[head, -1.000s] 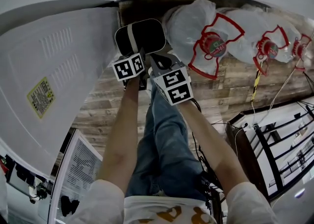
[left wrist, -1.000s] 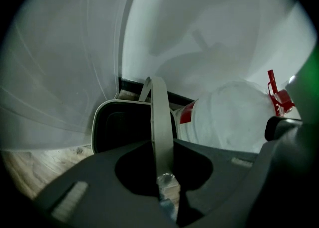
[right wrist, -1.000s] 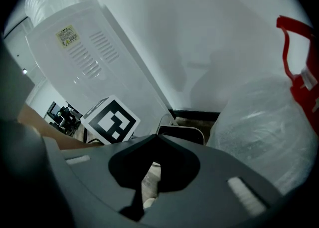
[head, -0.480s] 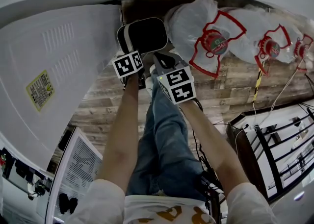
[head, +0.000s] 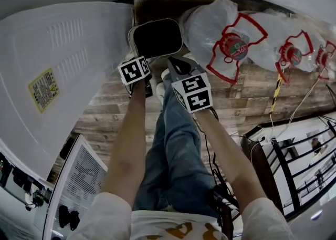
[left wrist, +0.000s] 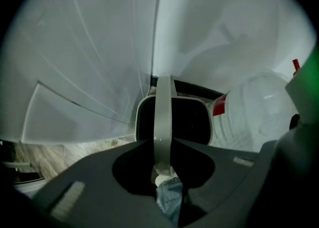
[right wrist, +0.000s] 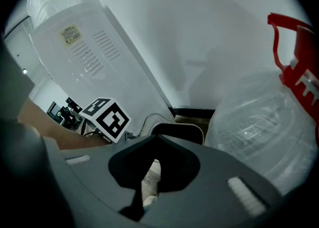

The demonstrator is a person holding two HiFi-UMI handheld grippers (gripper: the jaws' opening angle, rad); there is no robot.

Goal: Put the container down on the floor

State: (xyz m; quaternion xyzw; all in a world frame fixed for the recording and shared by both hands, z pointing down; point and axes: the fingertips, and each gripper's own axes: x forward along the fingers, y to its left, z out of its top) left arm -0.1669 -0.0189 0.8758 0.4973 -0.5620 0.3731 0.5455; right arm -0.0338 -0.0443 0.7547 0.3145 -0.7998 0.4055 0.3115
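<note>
The left tongs (head: pixel 147 59) were clamped on the pale grey strap handle (left wrist: pixel 163 112) of the white-rimmed container with the black inside (head: pixel 156 38). In the left gripper view the strap ran from between the shut jaws of the tongs (left wrist: pixel 162 166) up across the middle of the container's (left wrist: pixel 192 122) open mouth.

The container was held low, close to the dark skirting at the foot of the wall. It lay between the large white ribbed plastic appliance casing (head: pixel 58 71) on the person's left and the first clear plastic water bottle with a red cap and red carrying handle (head: pixel 210 23) on the right. From these views it could not be made out whether its base touched the wood-plank floor (head: pixel 105 113).

The right tongs (head: pixel 177 68) hung just beside the left ones, a little nearer the person, above the blue jeans (head: pixel 176 144). In the right gripper view their jaws (right wrist: pixel 149 184) appeared to be drawn together with nothing between them. The container's rim (right wrist: pixel 177 131) showed beyond them, with the water bottle (right wrist: pixel 259 132) to its right and the appliance casing (right wrist: pixel 94 52) to its left.
</note>
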